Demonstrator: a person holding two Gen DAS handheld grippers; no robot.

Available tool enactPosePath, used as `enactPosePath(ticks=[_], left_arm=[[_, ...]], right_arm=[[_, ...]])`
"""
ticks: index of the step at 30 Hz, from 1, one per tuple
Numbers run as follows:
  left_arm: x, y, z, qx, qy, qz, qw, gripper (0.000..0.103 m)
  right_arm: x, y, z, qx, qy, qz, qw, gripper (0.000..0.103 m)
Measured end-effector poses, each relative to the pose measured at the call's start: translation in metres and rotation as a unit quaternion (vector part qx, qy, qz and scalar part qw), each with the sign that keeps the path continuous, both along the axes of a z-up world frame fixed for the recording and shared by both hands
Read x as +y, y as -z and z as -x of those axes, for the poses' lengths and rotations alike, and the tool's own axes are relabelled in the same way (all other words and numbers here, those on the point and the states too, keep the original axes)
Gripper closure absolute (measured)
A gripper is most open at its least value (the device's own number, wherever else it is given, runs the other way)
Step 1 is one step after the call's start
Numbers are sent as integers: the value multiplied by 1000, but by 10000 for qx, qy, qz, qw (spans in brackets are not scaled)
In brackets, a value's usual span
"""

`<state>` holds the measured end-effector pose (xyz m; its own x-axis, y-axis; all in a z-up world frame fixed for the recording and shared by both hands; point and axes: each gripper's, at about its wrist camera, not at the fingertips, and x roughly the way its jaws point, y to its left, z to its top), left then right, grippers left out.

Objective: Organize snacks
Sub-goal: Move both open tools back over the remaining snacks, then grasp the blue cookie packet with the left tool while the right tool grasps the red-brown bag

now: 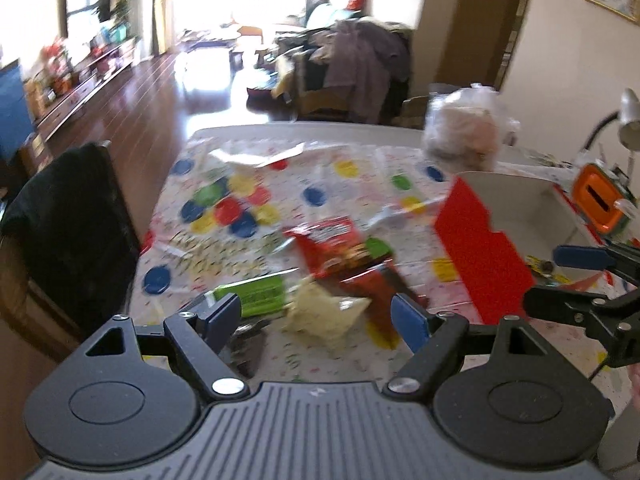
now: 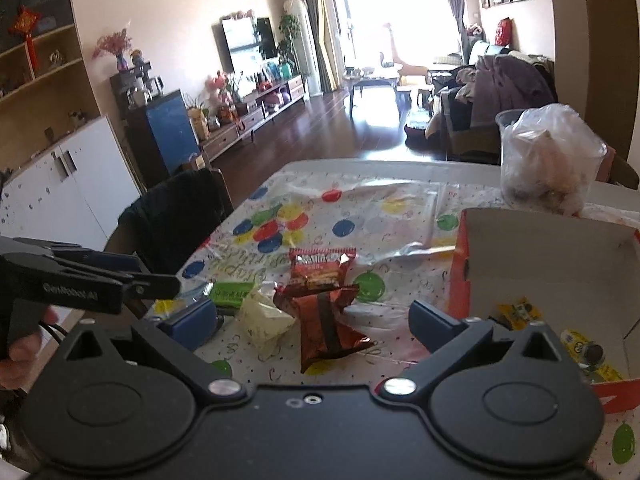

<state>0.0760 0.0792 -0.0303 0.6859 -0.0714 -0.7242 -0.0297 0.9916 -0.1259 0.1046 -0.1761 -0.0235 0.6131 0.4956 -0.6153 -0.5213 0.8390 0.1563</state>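
Snacks lie in a loose cluster on a table covered by a spotted party cloth (image 2: 400,208): a green packet (image 2: 232,294), a pale packet (image 2: 266,318), a dark red wrapper (image 2: 326,326) and, just beyond it, a red biscuit packet (image 2: 320,270). Right of them stands an open red box (image 2: 464,276) holding two yellow snacks (image 2: 518,310); a clear bag (image 2: 548,160) sits behind it. Both the left gripper (image 1: 318,312) and the right gripper (image 2: 312,320) hover near the cluster with fingers spread wide, grasping nothing.
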Motion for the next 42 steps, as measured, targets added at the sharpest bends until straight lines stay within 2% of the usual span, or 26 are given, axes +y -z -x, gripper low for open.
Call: enactPosePath(ticks=[6, 16, 19, 21, 26, 29, 35, 41, 42], left_arm=[[39, 23, -7, 423, -631, 177, 9970, 21], [82, 58, -35, 1026, -1300, 3, 9862, 21], [91, 69, -47, 1211, -1464, 193, 9816, 21], [95, 76, -56, 1312, -1535, 323, 9789, 21], [103, 98, -73, 1711, -1694, 681, 9682, 22], [109, 108, -76, 1811, -1786, 1002, 9619, 22], [118, 123, -78, 1990, -2024, 1389, 9488, 22], [122, 124, -78, 1966, -2154, 1456, 9454, 31], [122, 124, -78, 1958, -2183, 1467, 9447, 36]], right_arm=[[15, 22, -19, 185, -127, 199, 9995, 1], [51, 61, -52, 369, -665, 740, 9944, 6], [56, 71, -61, 442, -740, 829, 9928, 8], [59, 77, -67, 540, -820, 863, 9914, 17], [69, 93, -79, 743, -969, 1037, 9871, 20], [73, 100, -85, 818, -1020, 1074, 9856, 21], [79, 109, -93, 894, -1096, 1143, 9833, 25], [86, 115, -97, 893, -1160, 1196, 9820, 27], [87, 116, -97, 873, -1151, 1204, 9822, 27]])
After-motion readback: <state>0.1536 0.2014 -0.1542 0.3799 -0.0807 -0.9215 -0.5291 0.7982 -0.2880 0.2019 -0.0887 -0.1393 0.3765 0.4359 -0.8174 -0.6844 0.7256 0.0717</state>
